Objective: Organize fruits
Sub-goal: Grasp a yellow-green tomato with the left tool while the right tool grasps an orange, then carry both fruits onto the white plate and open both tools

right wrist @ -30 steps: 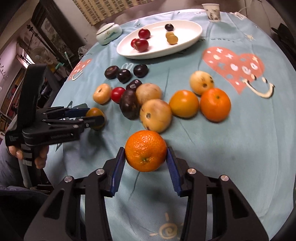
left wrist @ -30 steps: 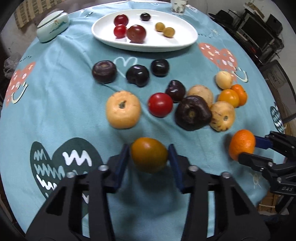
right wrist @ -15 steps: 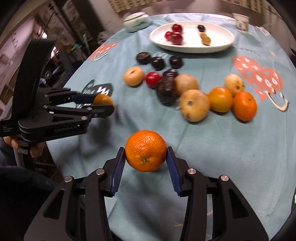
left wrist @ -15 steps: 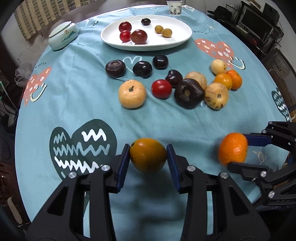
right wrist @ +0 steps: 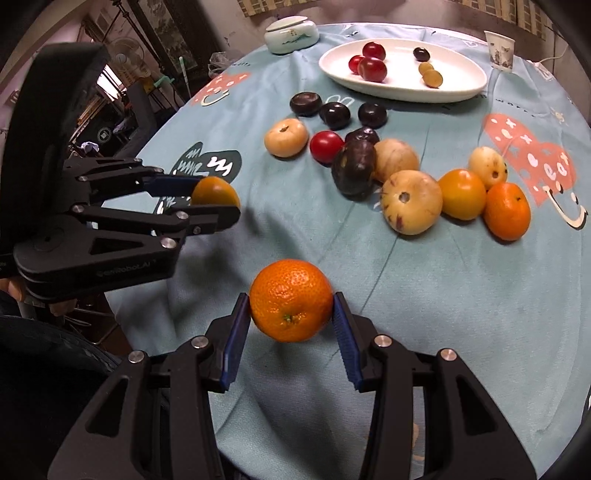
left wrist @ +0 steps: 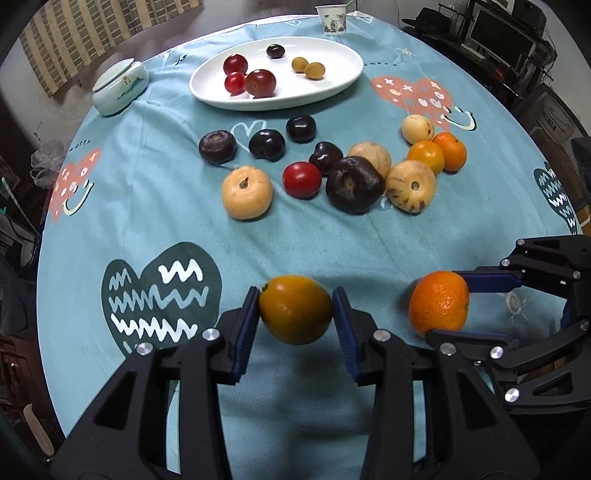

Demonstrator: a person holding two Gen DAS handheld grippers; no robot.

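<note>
The left gripper (left wrist: 295, 314) grips a yellow-orange fruit (left wrist: 295, 309) in its jaws. The right gripper (right wrist: 291, 315) clamps a mandarin (right wrist: 291, 300), both above the surface (left wrist: 155, 206).

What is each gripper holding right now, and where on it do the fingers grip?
The left gripper pinches a smooth yellow-orange round fruit across its widest sides. The right gripper clamps a dimpled orange mandarin the same way. Both are lifted off the cloth.

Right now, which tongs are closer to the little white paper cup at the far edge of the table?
Hard to call. Left tongs grip a yellow-orange fruit; right tongs grip a bumpy orange mandarin. Both hang at the near edge, the white paper cup far across the table.
</note>
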